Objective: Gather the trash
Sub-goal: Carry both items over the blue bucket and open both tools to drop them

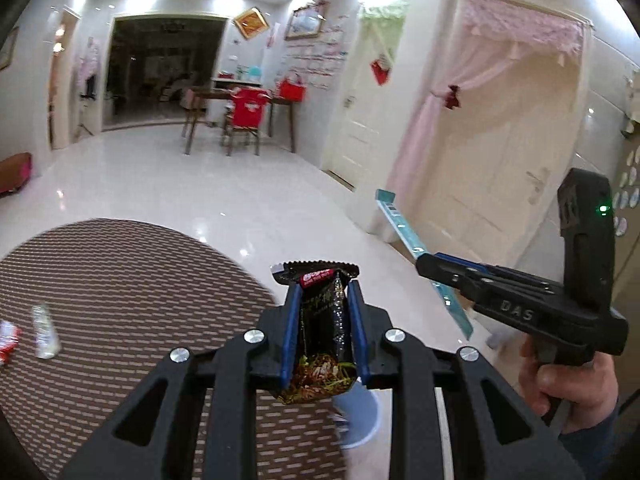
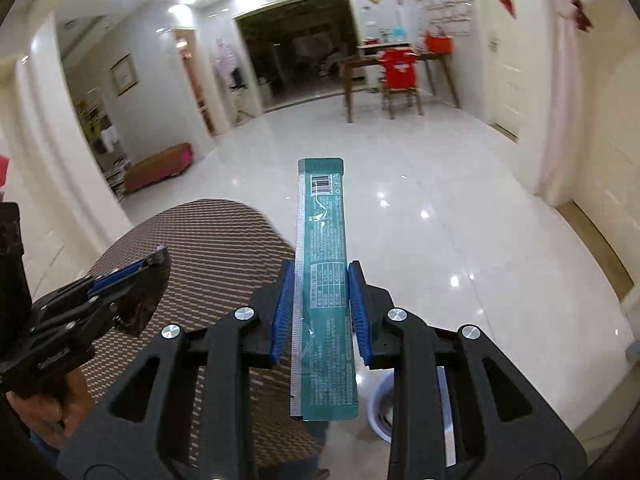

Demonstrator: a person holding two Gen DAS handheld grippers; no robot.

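A round table (image 1: 120,280) with a brown woven cover carries the things. Near its left edge, in the left wrist view, lie a clear crumpled wrapper (image 1: 45,332) and, just beside it at the frame's edge, a red and white wrapper (image 1: 8,340), the two apart from each other. The rest of the cover in view is bare weave. The table stands on a glossy white tiled floor (image 2: 440,200) that mirrors the ceiling lights.
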